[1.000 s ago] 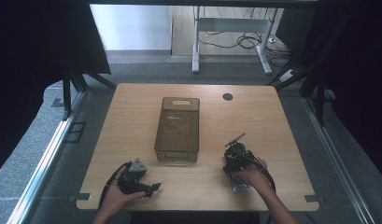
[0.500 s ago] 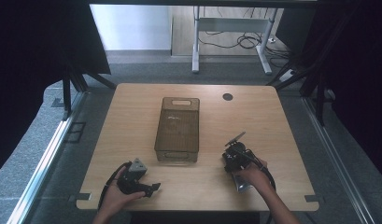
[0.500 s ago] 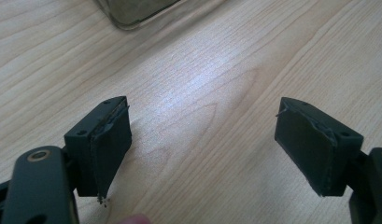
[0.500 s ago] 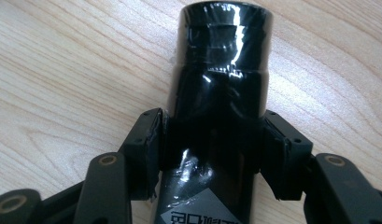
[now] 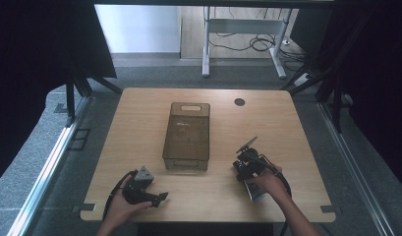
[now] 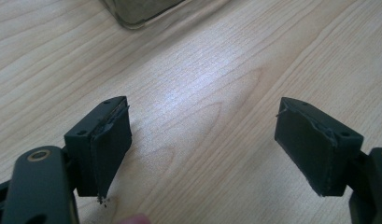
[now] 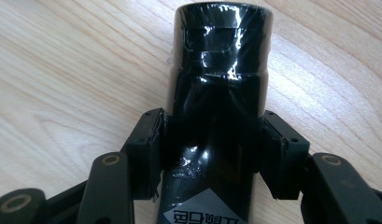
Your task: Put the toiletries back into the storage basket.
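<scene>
Right gripper [image 7: 212,140]: jaws have just been closing, now clamped on a black bottle [image 7: 219,93], one pad on each flank of the body. Pads sit below the shoulder step; the capped end sticks out past the fingertips. Bottle is wrapped in glossy black film, with a grey label patch low down near the gripper body. In the right gripper view it lies along the jaw axis, over bare wooden table [image 7: 62,70]. Whether it rests on the wood or is lifted off, can't tell.

High view: right gripper [image 5: 245,162] is in the person's right hand [image 5: 267,183] near the table's front edge. The bottle itself is hard to make out there, just a dark shape at the gripper.

Left gripper [image 6: 205,140]: jaws spread wide, nothing between them, only wood grain. Ahead of it and to its left, a corner of the translucent brown bin [image 6: 137,11]. High view puts the left gripper [image 5: 157,197] in the left hand [image 5: 122,209], low at the front of the table.

Surroundings: the bin [image 5: 186,132] stands mid-table, long axis running away from the person, ahead of the two grippers and between them. It's clear of the right gripper, off to that gripper's left; nothing lies between them. Dark round hole [image 5: 239,102] in the tabletop, far beyond the right gripper. The two grippers are well apart.
</scene>
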Available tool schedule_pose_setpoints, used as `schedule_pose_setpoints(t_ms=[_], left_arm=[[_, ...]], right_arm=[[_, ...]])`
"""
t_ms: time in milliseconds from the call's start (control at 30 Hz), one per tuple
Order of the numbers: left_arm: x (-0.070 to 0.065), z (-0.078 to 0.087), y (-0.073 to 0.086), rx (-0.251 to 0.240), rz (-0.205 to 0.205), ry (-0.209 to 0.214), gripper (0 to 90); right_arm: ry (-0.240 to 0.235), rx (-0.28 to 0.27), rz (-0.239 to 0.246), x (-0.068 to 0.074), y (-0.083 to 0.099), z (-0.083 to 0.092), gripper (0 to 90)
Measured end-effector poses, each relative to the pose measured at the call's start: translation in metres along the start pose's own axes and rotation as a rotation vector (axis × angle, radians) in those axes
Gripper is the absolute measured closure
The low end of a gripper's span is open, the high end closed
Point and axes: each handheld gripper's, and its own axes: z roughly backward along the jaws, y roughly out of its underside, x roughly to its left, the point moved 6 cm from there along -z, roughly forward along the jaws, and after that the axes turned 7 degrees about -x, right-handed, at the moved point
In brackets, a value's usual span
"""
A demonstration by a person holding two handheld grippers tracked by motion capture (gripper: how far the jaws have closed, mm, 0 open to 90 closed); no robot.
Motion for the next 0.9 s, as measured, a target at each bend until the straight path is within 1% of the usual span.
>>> schedule_pose_setpoints(t_ms=[167, 200, 300, 333, 367, 567, 700, 733, 900], left_arm=[[-0.001, 0.001, -0.001, -0.004, 0.001, 0.001, 18.9], [-0.001, 0.001, -0.001, -0.003, 0.0, 0.001, 18.9], [-0.001, 0.001, -0.001, -0.003, 0.0, 0.002, 18.9], [-0.001, 0.001, -0.001, -0.003, 0.0, 0.002, 18.9], [-0.001, 0.001, -0.001, -0.003, 0.001, 0.001, 18.9], [-0.002, 0.0, -0.001, -0.002, -0.004, 0.005, 18.9], [-0.001, 0.001, -0.001, -0.003, -0.001, 0.003, 18.9], [-0.002, 0.001, -0.001, -0.003, -0.001, 0.003, 18.9], [-0.003, -0.001, 0.0, 0.008, -0.011, 0.011, 18.9]], right_arm=[[-0.018, -0.013, 0.003, 0.002, -0.004, 0.007, 47.4], [-0.031, -0.019, 0.0, 0.002, -0.006, 0.013, 47.5], [-0.036, -0.027, -0.002, 0.001, -0.009, 0.021, 47.5], [-0.036, -0.027, -0.002, 0.001, -0.009, 0.021, 47.5], [-0.043, -0.037, -0.007, 0.0, -0.012, 0.026, 47.5], [-0.068, -0.065, -0.022, -0.001, -0.02, 0.037, 47.5], [-0.084, -0.071, -0.018, 0.002, -0.024, 0.042, 47.6], [-0.092, -0.077, -0.012, 0.004, -0.028, 0.046, 47.6], [-0.102, -0.098, 0.004, 0.011, -0.04, 0.057, 47.6]])
